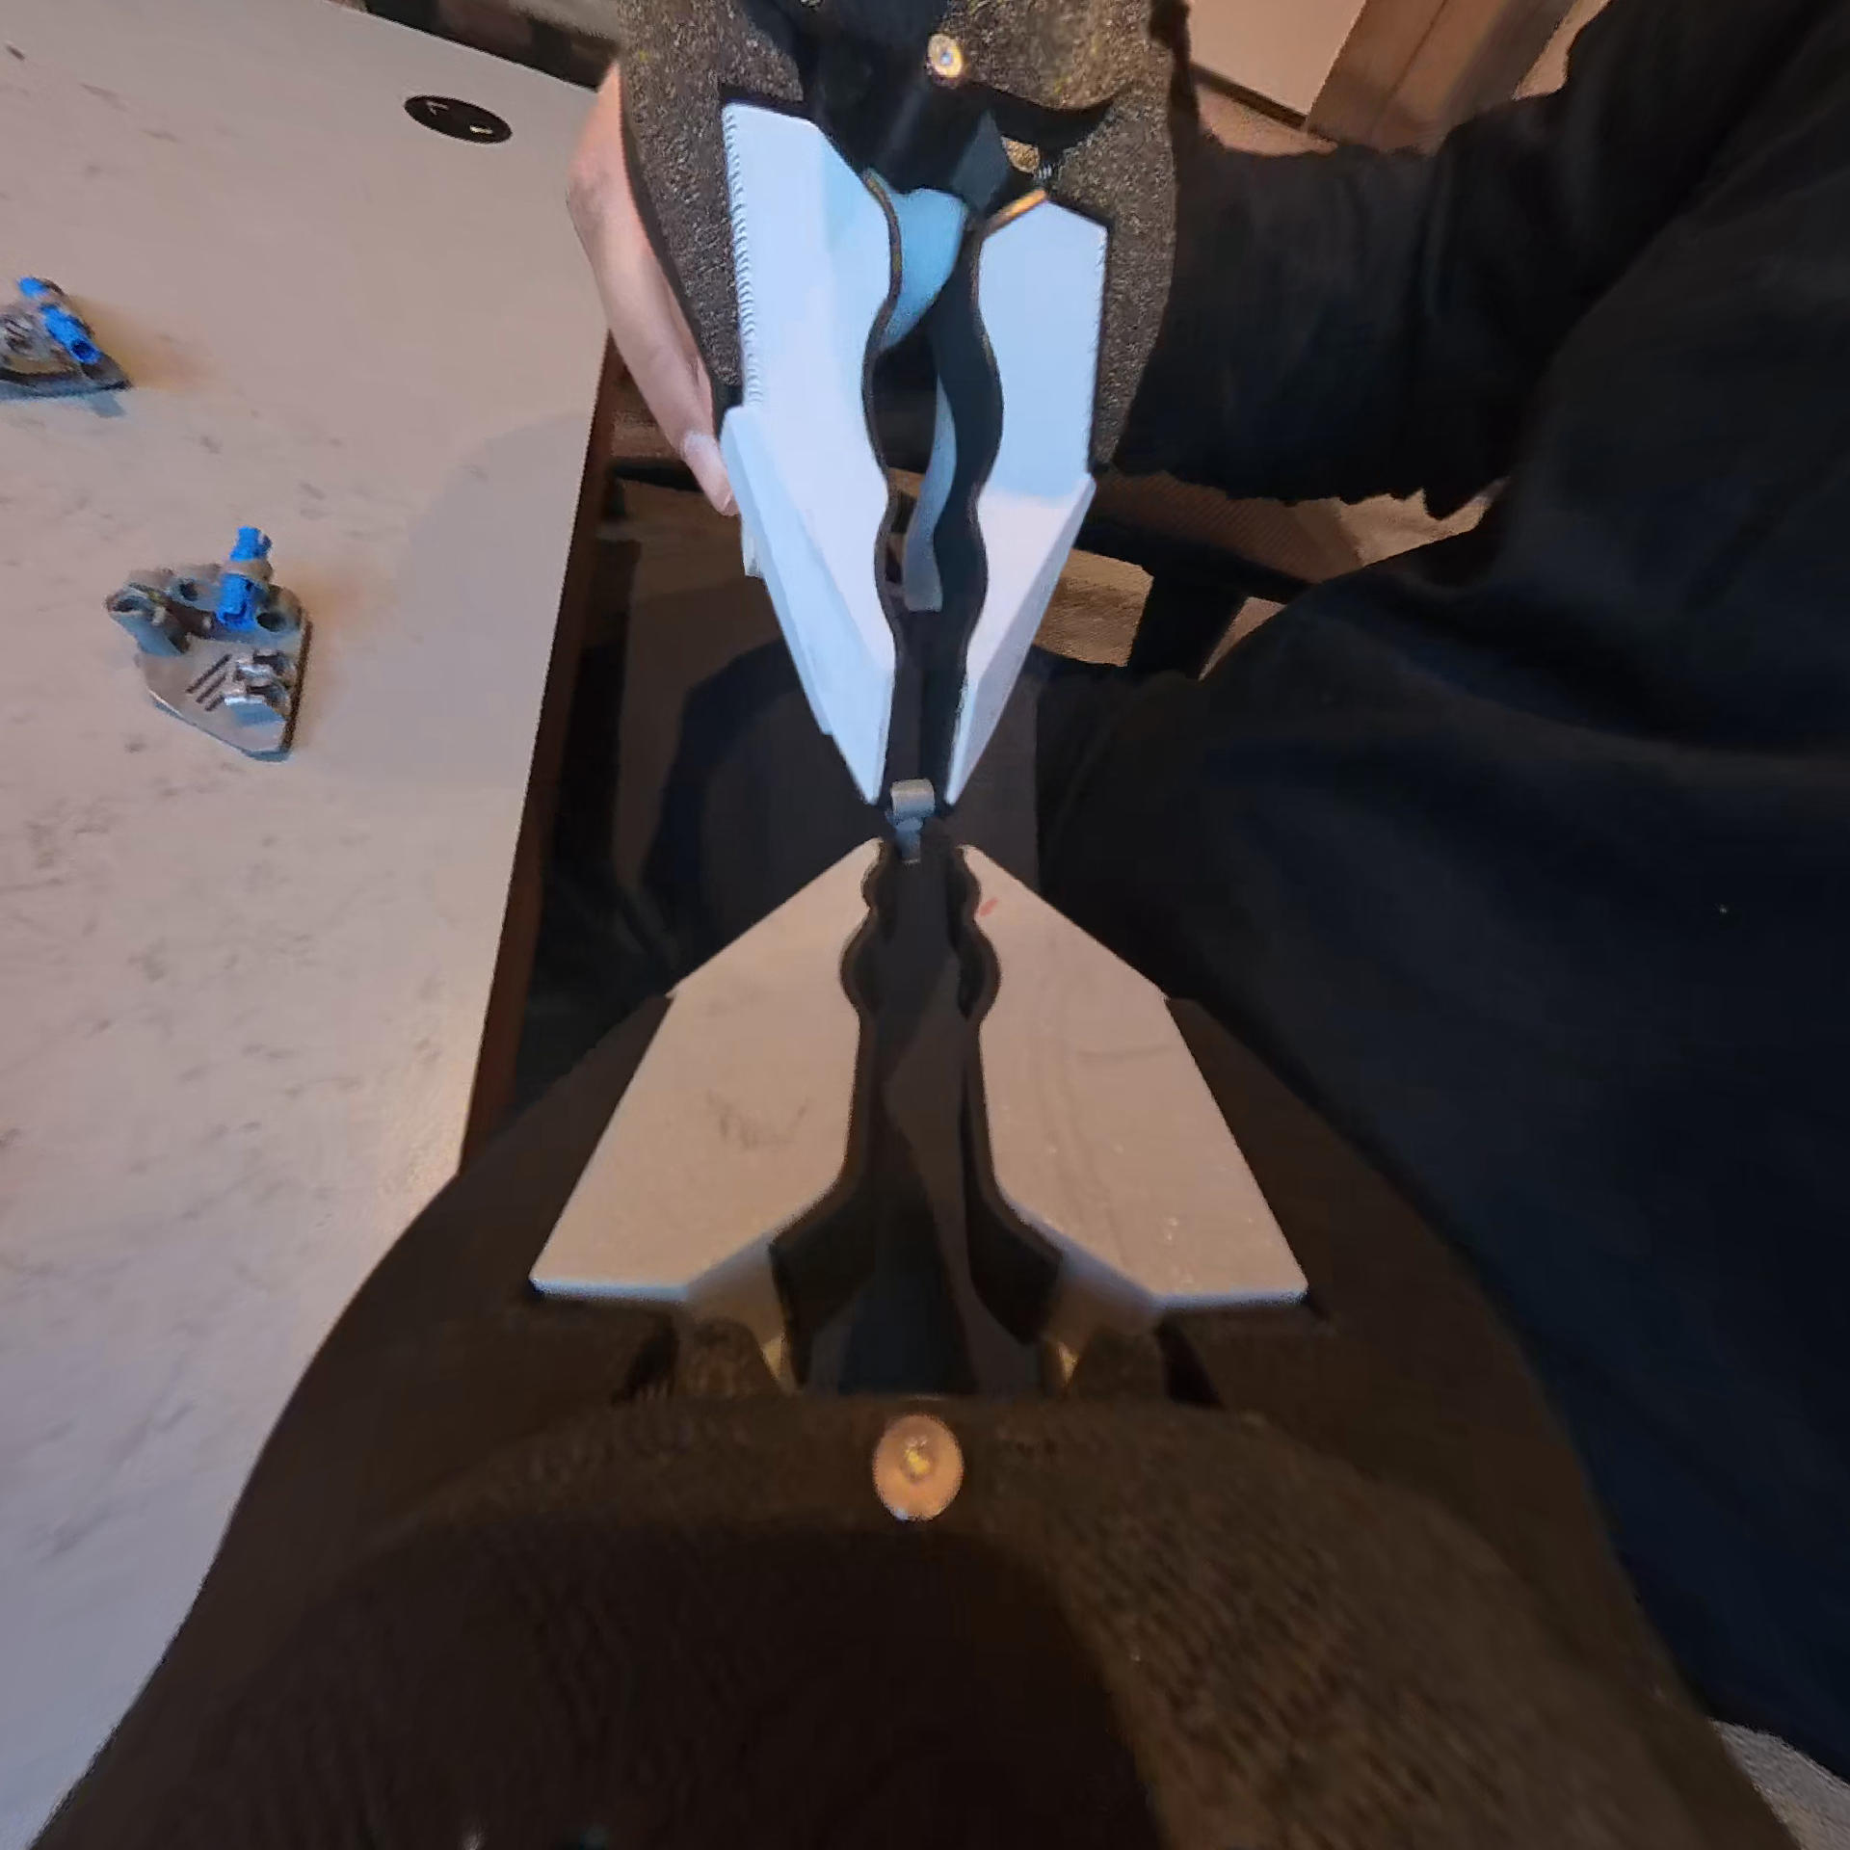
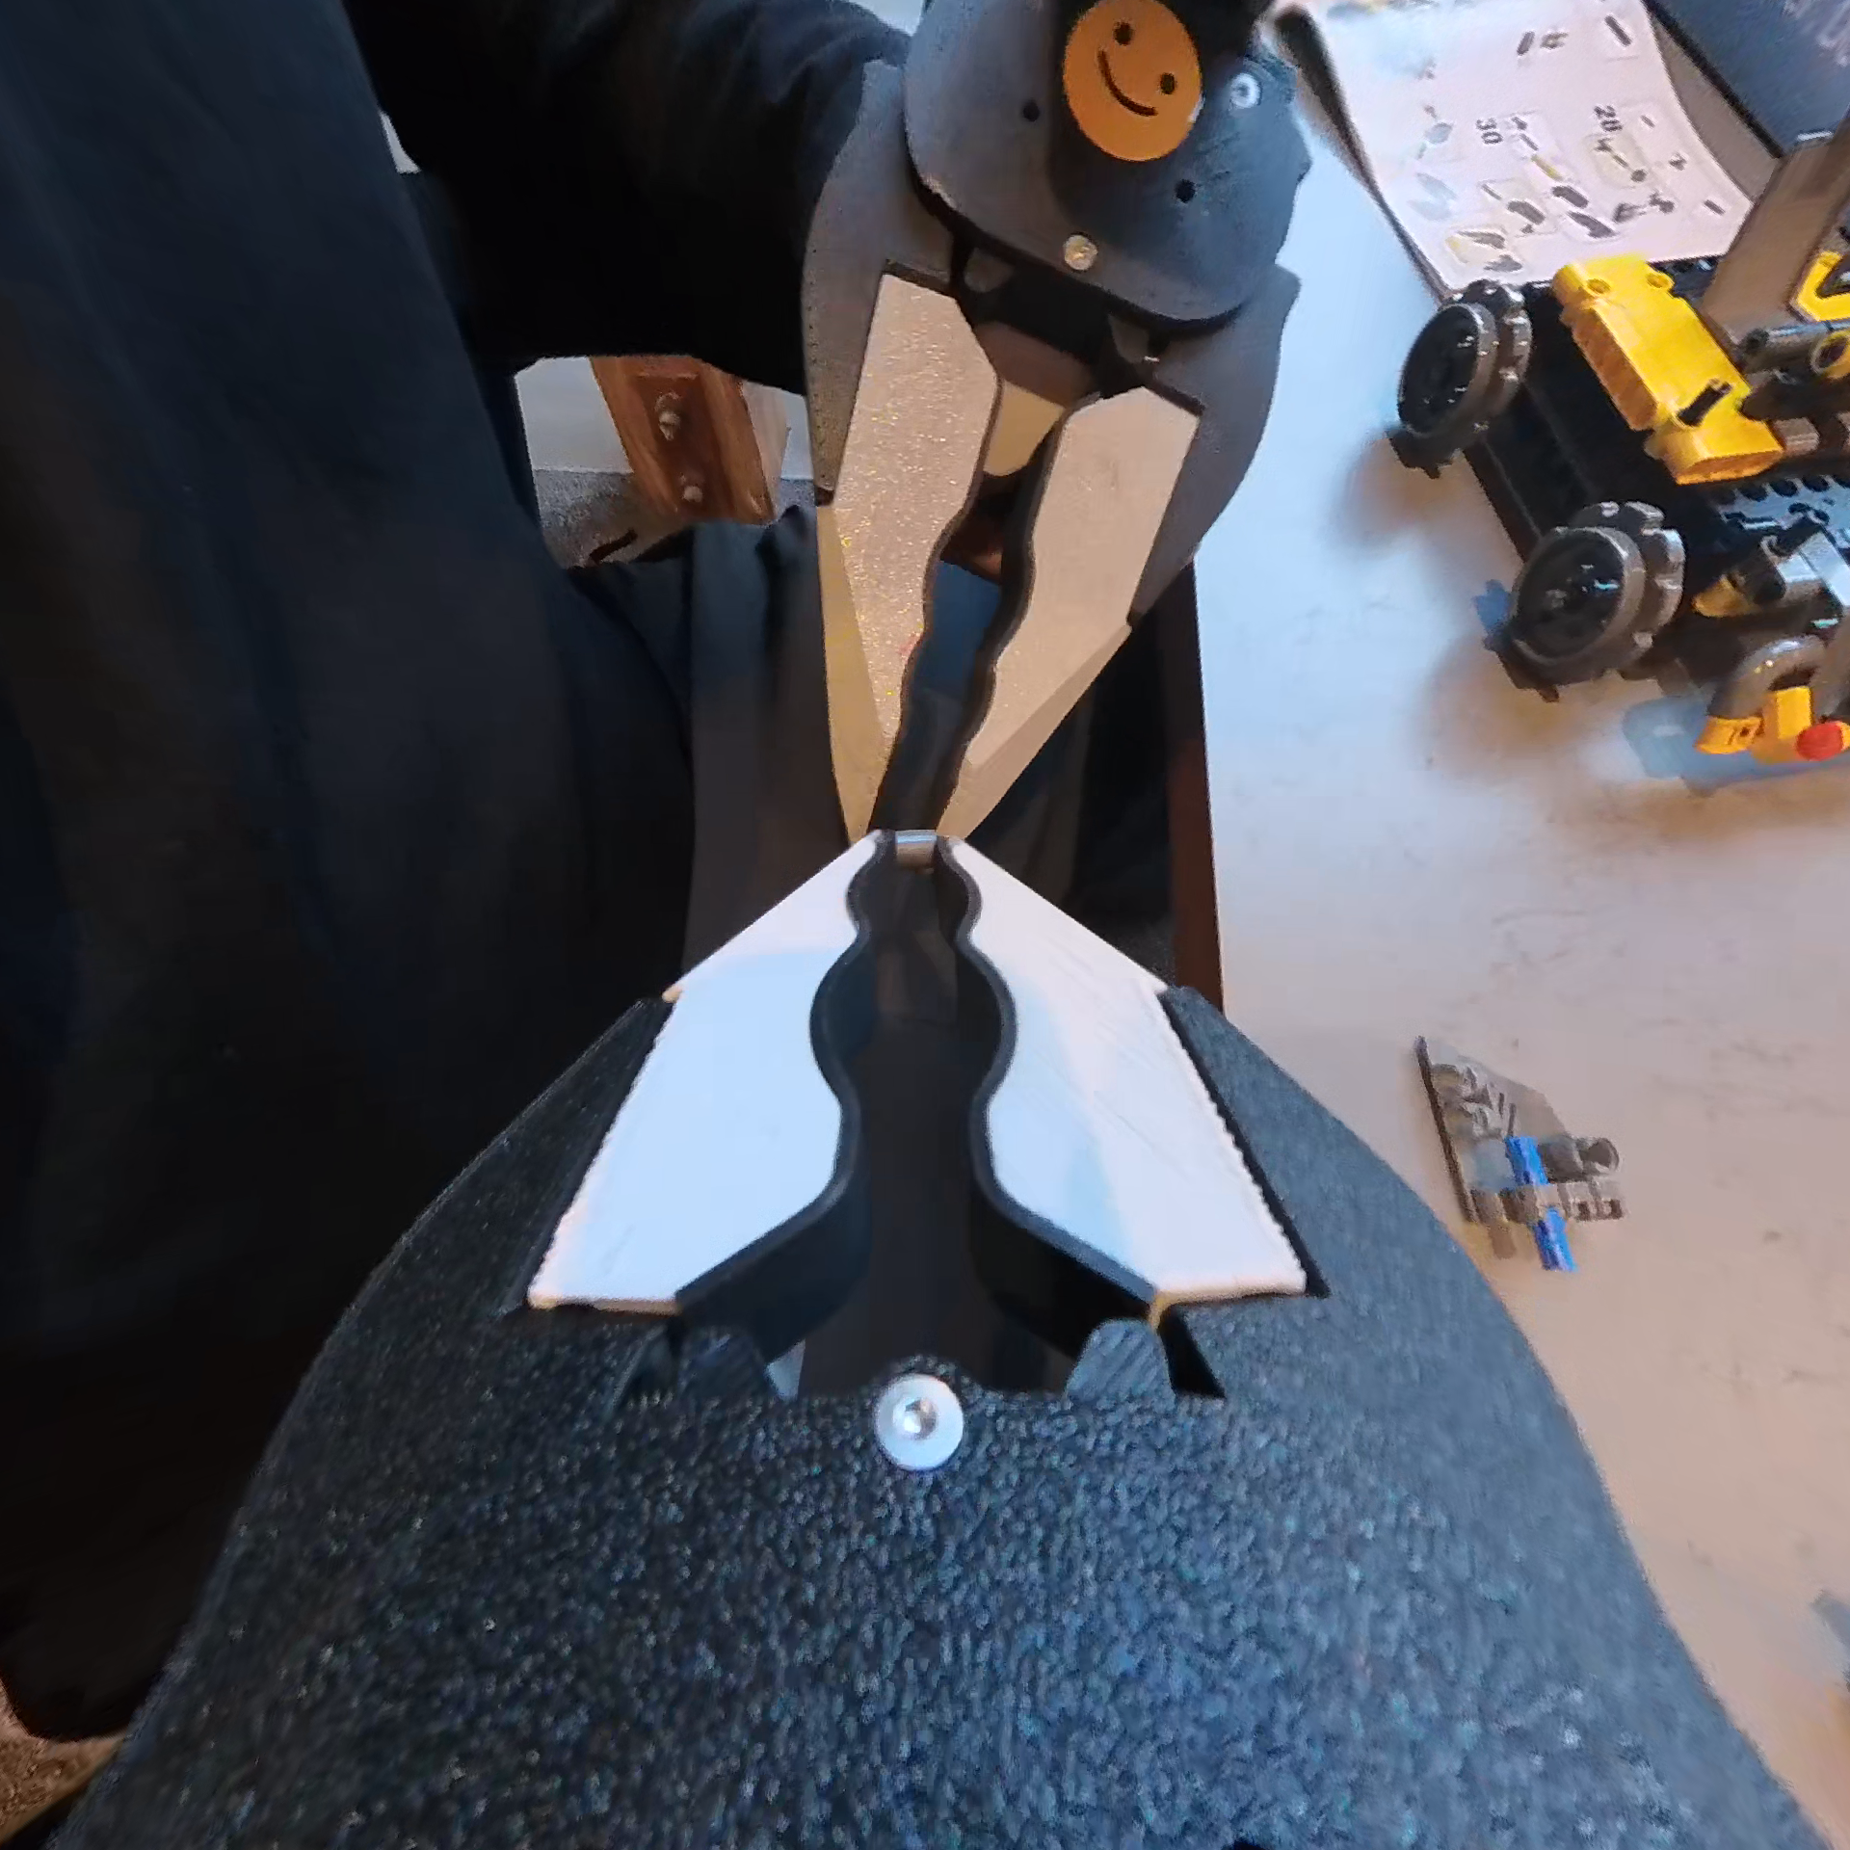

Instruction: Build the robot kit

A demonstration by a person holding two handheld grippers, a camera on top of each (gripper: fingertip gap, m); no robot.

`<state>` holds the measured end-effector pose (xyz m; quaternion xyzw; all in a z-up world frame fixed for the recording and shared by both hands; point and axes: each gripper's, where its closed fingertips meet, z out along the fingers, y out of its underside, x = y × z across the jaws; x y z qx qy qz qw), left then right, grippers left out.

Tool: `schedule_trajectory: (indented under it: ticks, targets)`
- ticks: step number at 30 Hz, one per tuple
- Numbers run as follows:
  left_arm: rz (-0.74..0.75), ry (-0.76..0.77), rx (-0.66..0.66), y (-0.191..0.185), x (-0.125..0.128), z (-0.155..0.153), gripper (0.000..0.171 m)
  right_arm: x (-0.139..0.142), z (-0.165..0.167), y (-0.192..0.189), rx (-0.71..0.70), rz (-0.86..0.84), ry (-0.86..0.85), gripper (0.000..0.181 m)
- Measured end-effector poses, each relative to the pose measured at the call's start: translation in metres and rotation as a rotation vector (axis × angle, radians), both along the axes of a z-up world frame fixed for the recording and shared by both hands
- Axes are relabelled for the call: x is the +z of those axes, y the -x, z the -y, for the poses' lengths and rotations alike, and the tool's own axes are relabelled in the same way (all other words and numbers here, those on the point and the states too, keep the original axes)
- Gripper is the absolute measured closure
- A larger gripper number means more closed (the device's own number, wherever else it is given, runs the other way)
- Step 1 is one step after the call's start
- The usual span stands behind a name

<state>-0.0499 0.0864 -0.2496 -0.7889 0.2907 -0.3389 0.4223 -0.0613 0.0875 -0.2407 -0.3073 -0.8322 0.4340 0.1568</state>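
My left gripper and right gripper meet tip to tip in the air beside the table edge. A small grey pin-like piece sits between them. The right gripper's white fingers are shut on its thicker end, which also shows in the right wrist view. Its thin end runs in between the tips of the left gripper, which is also closed. The left gripper shows from the front in the right wrist view, with an orange smiley disc on its body.
The pale table lies left of the grippers. On it are two grey assemblies with blue pins, a third, a yellow and black brick vehicle and an instruction booklet. A person's black sleeve fills the other side. Both grippers' tips are close together, under 4 cm apart.
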Motion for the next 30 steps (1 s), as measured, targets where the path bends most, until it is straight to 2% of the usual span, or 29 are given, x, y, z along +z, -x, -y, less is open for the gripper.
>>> schedule_trajectory:
  ticks: [4, 10, 13, 17, 20, 25, 30]
  targets:
    - [-0.025, -0.015, 0.01, 0.0, 0.0, -0.001, 0.16, 0.005, -0.008, 0.001, -0.051, -0.013, 0.027, 0.173]
    - [-0.034, -0.022, 0.039, 0.002, 0.0, -0.006, 0.157, 0.024, -0.021, 0.003, -0.124, -0.056, 0.156, 0.173]
    - [-0.033, -0.04, 0.057, 0.005, 0.003, -0.008, 0.157, 0.032, -0.045, 0.011, -0.231, -0.078, 0.198, 0.173]
    - [-0.049, -0.065, 0.094, 0.013, 0.009, -0.015, 0.157, 0.034, -0.095, 0.022, -0.418, -0.068, 0.231, 0.173]
    - [-0.057, -0.084, 0.178, 0.025, 0.02, -0.031, 0.158, 0.034, -0.122, 0.026, -0.484, -0.032, 0.283, 0.173]
    - [-0.147, -0.077, 0.334, 0.05, 0.026, -0.069, 0.156, 0.025, -0.137, 0.037, -0.491, 0.039, 0.298, 0.174]
    - [-0.338, -0.034, 0.406, 0.069, 0.005, -0.105, 0.146, 0.016, -0.141, 0.046, -0.501, 0.076, 0.271, 0.174]
